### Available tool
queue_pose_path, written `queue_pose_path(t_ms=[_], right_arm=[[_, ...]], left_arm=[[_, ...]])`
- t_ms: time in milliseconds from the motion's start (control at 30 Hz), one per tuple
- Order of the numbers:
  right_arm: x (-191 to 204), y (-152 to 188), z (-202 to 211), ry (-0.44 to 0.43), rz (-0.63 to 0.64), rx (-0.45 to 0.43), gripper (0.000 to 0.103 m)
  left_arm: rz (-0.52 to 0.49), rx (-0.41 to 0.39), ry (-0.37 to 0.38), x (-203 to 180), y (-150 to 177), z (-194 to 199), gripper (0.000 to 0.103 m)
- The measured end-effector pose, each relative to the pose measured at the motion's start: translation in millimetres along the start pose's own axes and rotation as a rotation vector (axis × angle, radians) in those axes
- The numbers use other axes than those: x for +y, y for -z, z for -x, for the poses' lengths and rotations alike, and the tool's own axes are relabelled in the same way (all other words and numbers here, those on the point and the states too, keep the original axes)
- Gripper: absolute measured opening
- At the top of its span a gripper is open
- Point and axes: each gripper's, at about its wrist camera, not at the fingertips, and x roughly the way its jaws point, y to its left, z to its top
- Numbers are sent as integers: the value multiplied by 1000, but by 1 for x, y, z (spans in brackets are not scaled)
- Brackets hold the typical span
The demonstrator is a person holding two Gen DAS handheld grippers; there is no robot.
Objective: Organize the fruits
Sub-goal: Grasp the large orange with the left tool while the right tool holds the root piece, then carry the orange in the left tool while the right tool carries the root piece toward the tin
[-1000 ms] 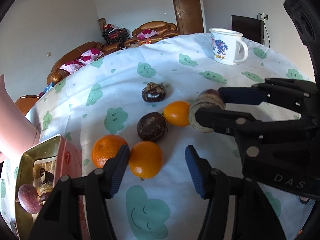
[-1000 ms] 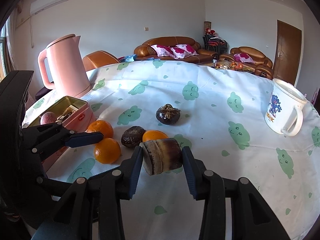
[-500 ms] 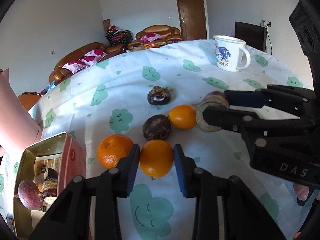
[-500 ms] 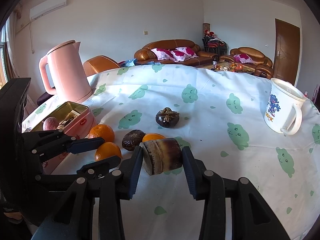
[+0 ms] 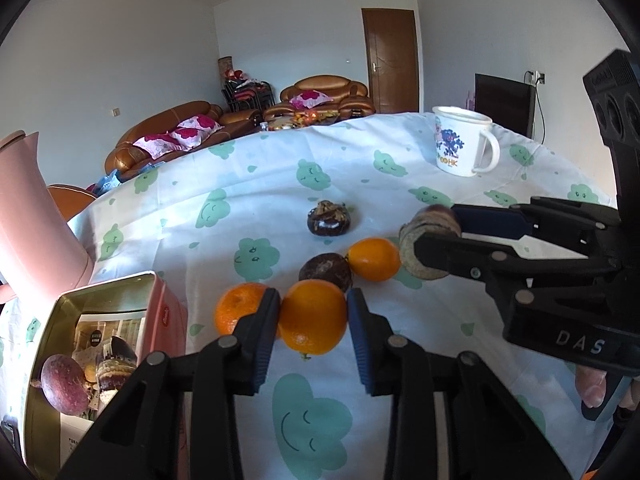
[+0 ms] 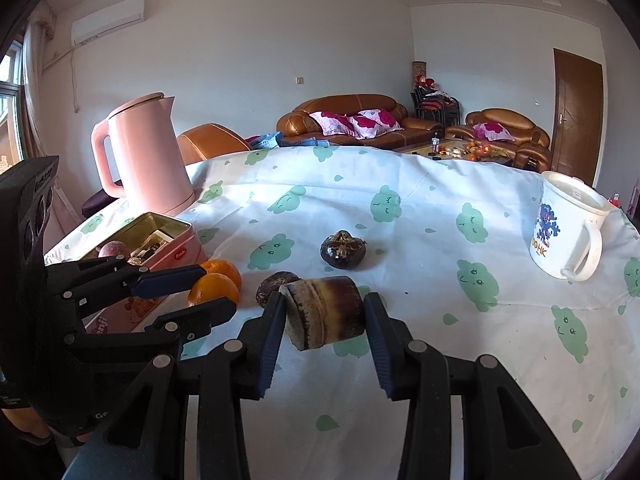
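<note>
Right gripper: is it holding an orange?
No, the right gripper is shut on a brown banded cylinder; the left gripper holds an orange.

Right tongs [image 6: 325, 312] w/ brown stub [image 6: 323, 311] (pads tight), above cloth [image 6: 420, 240].

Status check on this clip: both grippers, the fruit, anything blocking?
Left gripper shut on an orange. Right gripper shut on a brown chunk. Open tin close left; second orange touches the left finger.
</note>
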Motion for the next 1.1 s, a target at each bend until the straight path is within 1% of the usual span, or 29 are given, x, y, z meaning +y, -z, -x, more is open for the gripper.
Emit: queue_pose_path(t_ms=[433,1100], right_arm=[[5,0,10,-16,27,-55,42],[11,3,23,-12,53,-121,42]], left_arm=[[33,-67,-9,7,1,12,36],[59,-152,-29,12,4,28,36]])
